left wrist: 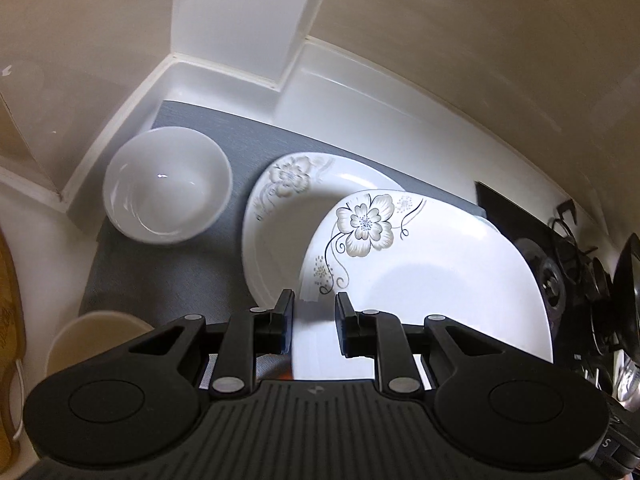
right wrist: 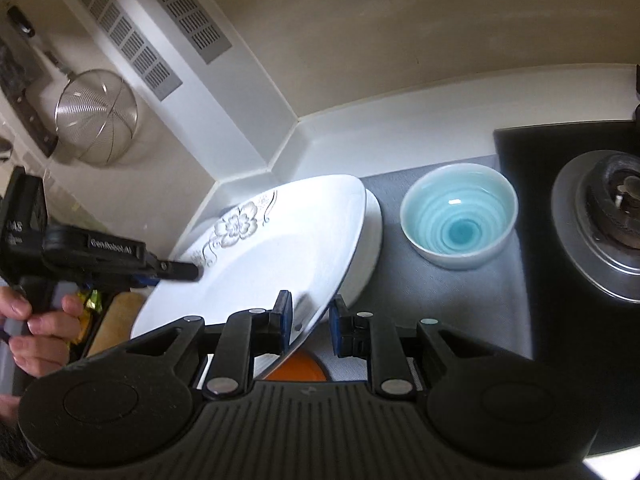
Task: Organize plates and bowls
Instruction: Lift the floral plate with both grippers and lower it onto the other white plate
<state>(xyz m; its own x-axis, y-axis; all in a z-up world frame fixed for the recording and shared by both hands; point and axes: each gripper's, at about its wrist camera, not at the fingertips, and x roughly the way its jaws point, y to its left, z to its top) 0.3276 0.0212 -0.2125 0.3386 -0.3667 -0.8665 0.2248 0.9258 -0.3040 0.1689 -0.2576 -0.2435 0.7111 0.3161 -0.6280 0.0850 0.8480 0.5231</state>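
Both grippers (left wrist: 314, 322) (right wrist: 308, 322) clamp the plate's (right wrist: 272, 256) opposite rims.

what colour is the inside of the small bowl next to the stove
Light blue, with darker blue rings toward the centre of the bowl; clearest in the right wrist view.

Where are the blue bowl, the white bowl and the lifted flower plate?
blue bowl (right wrist: 460, 222): right wrist view, inner bottom.
white bowl (left wrist: 168, 196): left wrist view, inner wall.
lifted flower plate (left wrist: 440, 280): left wrist view, plain centre.

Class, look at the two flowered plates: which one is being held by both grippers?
The upper flowered plate, tilted, with the sharp dark-outlined flower; the left gripper and right gripper pinch its rim. The lower plate lies flat on the grey mat.
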